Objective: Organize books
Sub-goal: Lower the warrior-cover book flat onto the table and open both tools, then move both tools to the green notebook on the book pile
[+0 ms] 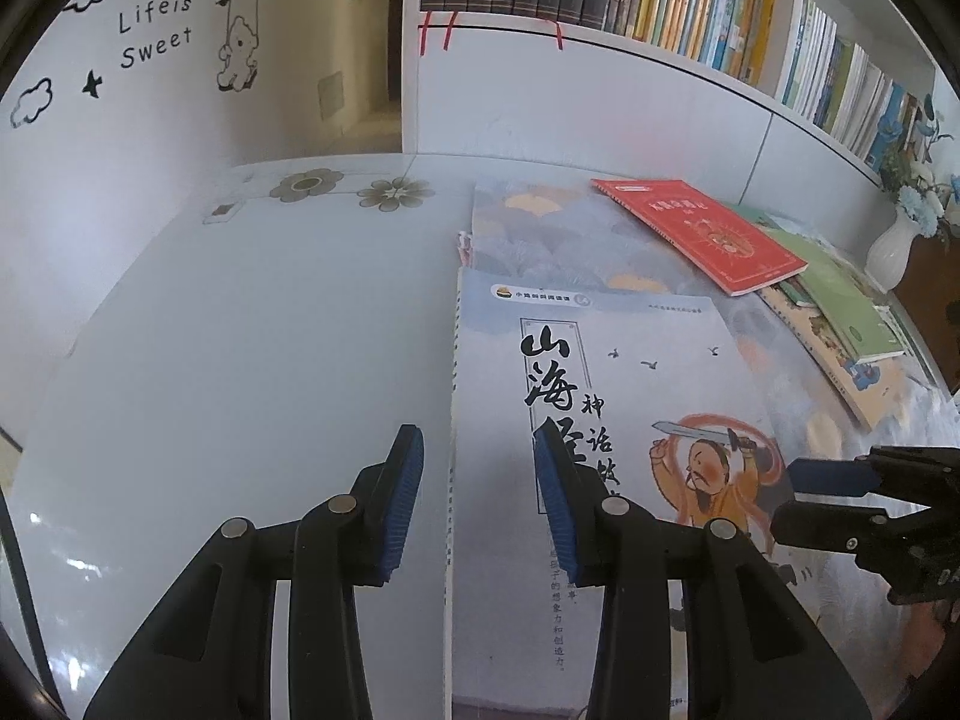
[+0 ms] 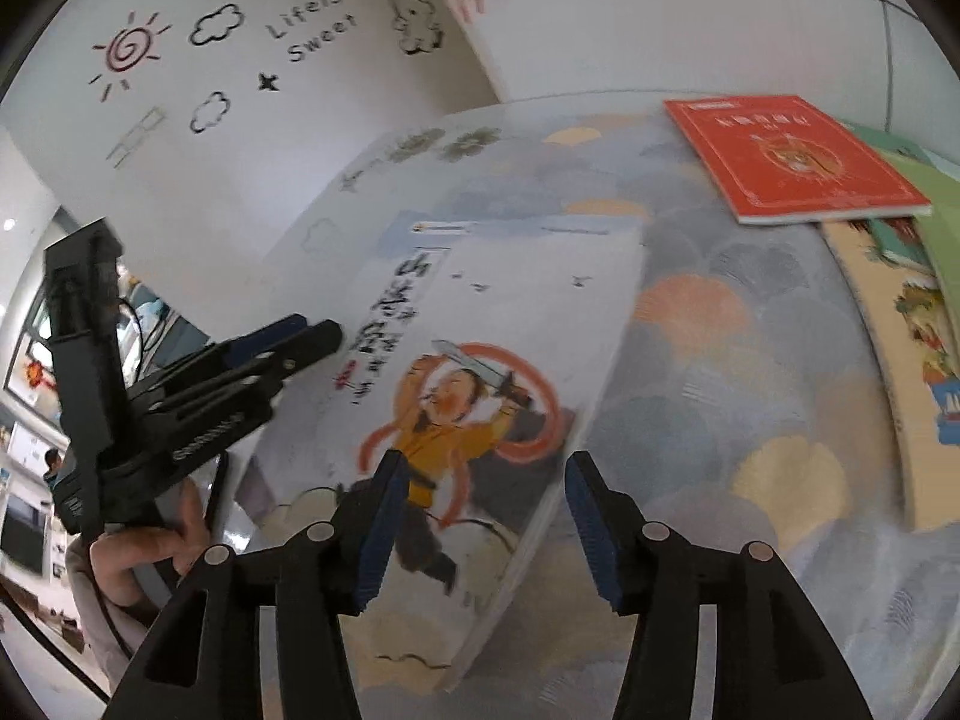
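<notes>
My left gripper (image 1: 479, 495) tilts downward, its jaws partly apart and gripping nothing. My right gripper (image 2: 480, 531) tilts down too, jaws apart. My left hand (image 2: 144, 552) clasps its handle.

Wall decal (image 1: 157, 31) beside me reads "Lifeis Sweet", black handwriting-style letters; same words show in my right wrist view (image 2: 313, 24), tilted. Pale book (image 1: 600, 396) under my grippers carries big black brush characters 山海 down cover, smaller 神话 beside them; lower characters cut by my finger. Small print along its lower cover too fine to read. Red book (image 1: 702, 234): gold title blurred, unreadable.
</notes>
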Demonstrator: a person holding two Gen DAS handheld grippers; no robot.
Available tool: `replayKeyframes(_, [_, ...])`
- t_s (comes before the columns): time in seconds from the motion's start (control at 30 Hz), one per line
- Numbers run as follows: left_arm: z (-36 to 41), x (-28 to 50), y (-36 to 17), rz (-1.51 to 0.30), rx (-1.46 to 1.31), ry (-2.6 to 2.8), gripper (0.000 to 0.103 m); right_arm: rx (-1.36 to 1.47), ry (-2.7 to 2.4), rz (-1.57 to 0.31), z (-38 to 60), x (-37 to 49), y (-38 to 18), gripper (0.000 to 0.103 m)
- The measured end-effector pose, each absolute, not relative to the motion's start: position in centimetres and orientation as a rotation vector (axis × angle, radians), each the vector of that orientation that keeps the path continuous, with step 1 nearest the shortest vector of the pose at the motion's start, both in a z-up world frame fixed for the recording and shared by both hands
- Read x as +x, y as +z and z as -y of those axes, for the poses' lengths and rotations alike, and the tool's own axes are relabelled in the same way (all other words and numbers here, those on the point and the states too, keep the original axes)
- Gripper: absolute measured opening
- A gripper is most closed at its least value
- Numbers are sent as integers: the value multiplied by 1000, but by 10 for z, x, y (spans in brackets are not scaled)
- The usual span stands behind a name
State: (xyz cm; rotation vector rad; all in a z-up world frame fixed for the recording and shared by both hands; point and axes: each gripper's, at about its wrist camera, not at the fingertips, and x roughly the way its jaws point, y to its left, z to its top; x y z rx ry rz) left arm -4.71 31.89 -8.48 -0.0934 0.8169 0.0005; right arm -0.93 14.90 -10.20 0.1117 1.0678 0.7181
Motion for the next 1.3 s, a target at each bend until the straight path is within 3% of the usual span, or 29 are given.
replayKeyframes(0.2, [-316, -47, -85, -819, -95, -1, 36, 159, 692, -1134, -118, -5, -116, 52])
replayKeyframes(0.57, [-277, -42, -50, -812, -180, -70, 40, 227, 513, -1055, 19, -7, -86, 52])
replayKeyframes(0.93, [-127, 10, -32, -829, -225, -276, 40, 487, 381, -973, 176, 14, -69, 52])
replayKeyframes(1.3, [-18, 65, -65, -843, -257, -335, 40, 606, 343, -969, 236, 82, -85, 52])
